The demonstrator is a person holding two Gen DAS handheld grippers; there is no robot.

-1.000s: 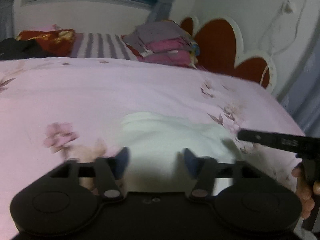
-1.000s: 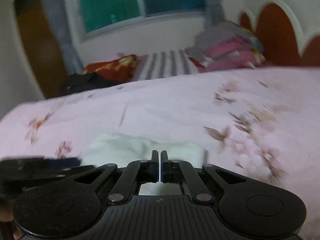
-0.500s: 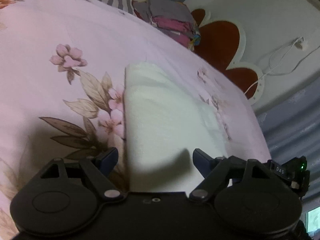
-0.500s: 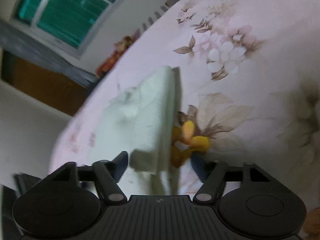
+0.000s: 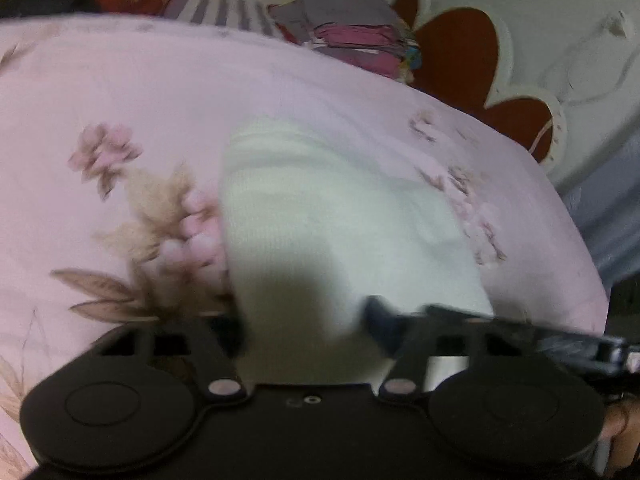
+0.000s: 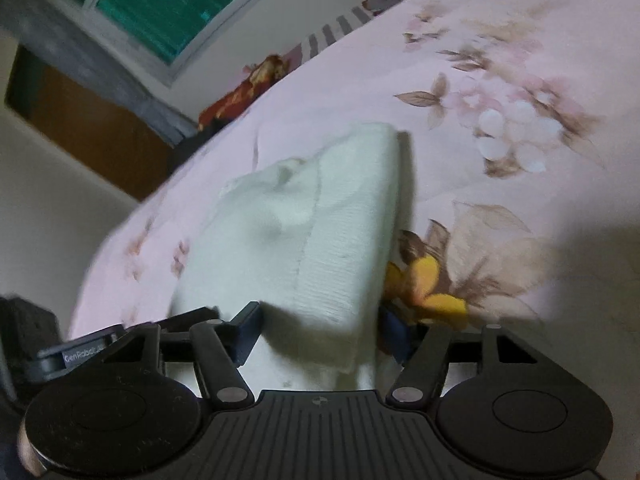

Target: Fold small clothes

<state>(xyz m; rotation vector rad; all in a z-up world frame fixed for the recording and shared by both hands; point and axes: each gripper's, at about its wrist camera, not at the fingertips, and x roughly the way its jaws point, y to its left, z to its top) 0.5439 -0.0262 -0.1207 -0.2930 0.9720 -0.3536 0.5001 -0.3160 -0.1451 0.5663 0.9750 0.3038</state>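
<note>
The left hand-held gripper point(image 5: 304, 330) and the right hand-held gripper point(image 6: 320, 330) each straddle a near corner of the folded white garment point(image 6: 312, 232), their jaws closing, not yet pinching the cloth. The garment lies on the pink floral bed point(image 5: 140, 92), with stacked clothes point(image 5: 352, 36) near the headboard point(image 5: 456, 48).

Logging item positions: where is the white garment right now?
The white garment lies on the floral sheet, its near end between both grippers' closing jaws: left gripper, right gripper.
</note>
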